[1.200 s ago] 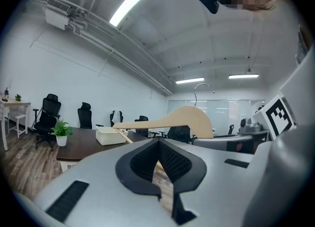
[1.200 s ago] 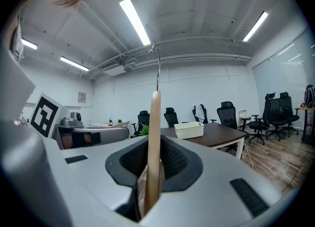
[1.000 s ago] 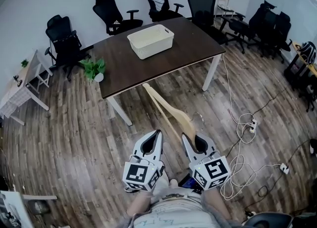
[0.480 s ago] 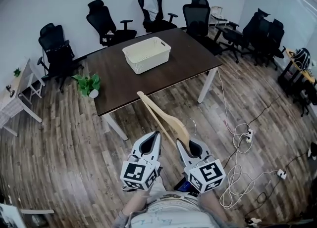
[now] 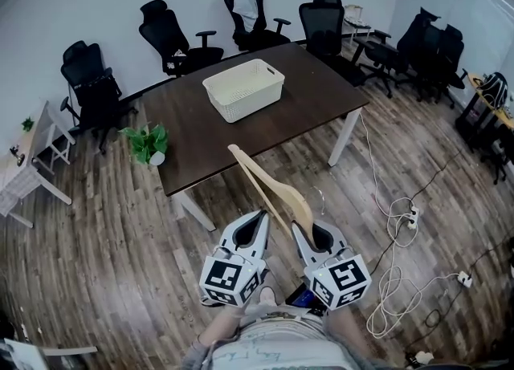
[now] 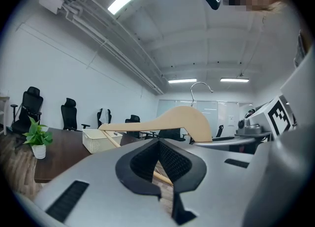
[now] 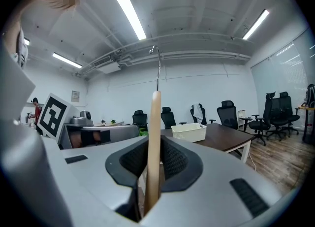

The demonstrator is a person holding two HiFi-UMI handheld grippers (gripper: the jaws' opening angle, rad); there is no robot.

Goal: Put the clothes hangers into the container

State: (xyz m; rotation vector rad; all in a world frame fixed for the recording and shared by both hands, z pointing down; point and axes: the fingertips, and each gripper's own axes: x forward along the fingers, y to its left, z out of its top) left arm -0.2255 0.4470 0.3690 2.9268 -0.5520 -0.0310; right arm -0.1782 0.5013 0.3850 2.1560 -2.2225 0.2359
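Grippers low in front of the person: the right gripper (image 5: 313,233) is clenched on the pale wooden clothes hanger with a wire hook (image 5: 297,204), its edge pinched upright between the pads, the long arm slanting out above the plank floor (image 5: 120,232) toward the table. The left gripper (image 5: 247,233) sits just beside it, jaws pressed together on nothing. Further off, the cream perforated plastic basket (image 5: 243,87) stands on the dark brown rectangular table (image 5: 313,91), well apart from the hanger. Black office chairs (image 5: 173,35) line the far wall.
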